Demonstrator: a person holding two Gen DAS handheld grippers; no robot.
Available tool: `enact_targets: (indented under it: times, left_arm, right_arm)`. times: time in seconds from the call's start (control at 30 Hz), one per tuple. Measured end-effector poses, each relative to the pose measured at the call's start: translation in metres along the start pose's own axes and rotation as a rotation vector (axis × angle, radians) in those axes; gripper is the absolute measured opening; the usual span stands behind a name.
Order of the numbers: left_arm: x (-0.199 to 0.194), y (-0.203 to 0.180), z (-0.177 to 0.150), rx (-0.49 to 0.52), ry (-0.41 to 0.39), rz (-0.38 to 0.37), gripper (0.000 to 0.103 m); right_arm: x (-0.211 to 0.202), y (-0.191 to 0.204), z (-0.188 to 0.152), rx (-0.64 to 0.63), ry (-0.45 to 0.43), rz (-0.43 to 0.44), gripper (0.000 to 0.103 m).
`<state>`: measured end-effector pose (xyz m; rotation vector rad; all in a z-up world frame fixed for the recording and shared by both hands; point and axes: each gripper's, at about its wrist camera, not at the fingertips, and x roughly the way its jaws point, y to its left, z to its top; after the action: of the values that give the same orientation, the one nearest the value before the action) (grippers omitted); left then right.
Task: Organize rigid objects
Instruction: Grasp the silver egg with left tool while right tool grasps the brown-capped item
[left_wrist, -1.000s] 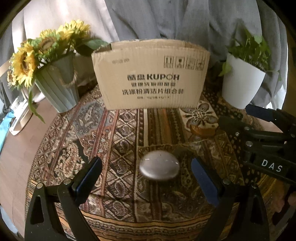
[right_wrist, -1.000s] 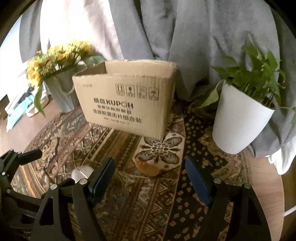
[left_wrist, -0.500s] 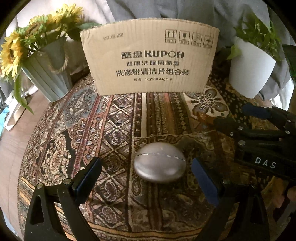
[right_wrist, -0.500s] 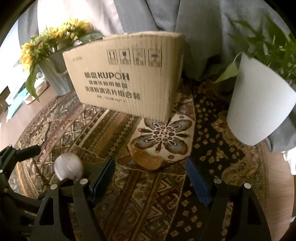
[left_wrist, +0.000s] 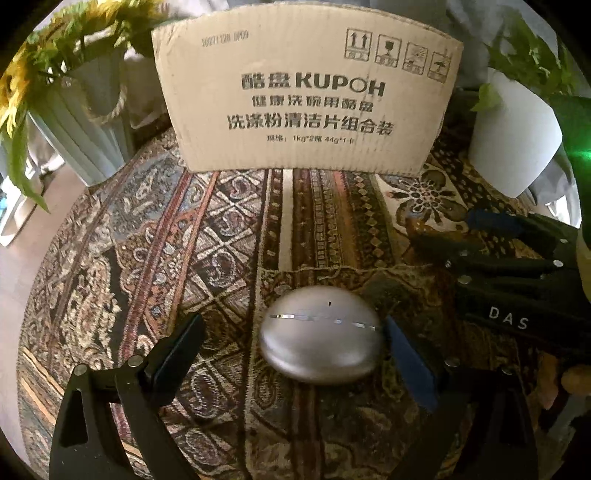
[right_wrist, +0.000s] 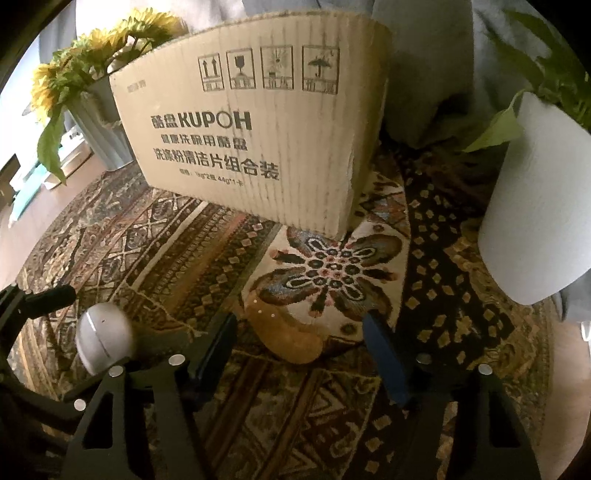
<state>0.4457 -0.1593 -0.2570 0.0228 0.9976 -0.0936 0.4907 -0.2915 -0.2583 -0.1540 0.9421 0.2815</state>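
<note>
Between the wide-open jaws of the left gripper (left_wrist: 291, 350) lies the silver oval case (left_wrist: 320, 334), ungripped, while the right gripper (right_wrist: 299, 354) closes its jaws around the brown rounded piece (right_wrist: 291, 338), apparently bound for the cardboard box (right_wrist: 258, 133).

The cardboard box (left_wrist: 306, 92) hides its own inside and the cloth behind it; the sunflowers (left_wrist: 22, 85) and green plant (right_wrist: 546, 55) are cut by the frame edges. The box's smallest print is too blurred to read.
</note>
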Motion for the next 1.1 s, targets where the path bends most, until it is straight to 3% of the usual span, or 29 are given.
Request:
enact_targets:
  times: [0.17,0.37,0.57,1.1]
  left_arm:
    - [0.006,0.001,-0.001,-0.016,0.011,-0.024,0.092]
    - [0.002,0.002,-0.001,-0.023,-0.013,-0.034,0.065]
    - [-0.002,0.005,0.001,-0.032,-0.02,-0.033,0.065]
    - [-0.026,-0.001,0.011,-0.014,-0.09,-0.024,0.065]
  right_arm:
    - [0.008,0.003,-0.003,-0.009,0.01,0.009,0.064]
    - [0.006,0.008,-0.004,-0.025,0.005,0.032,0.042]
    - [0.002,0.013,-0.006,-0.018,0.01,0.052,0.028]
    - [-0.027,0.009,-0.008,0.018,-0.045,0.05,0.027]
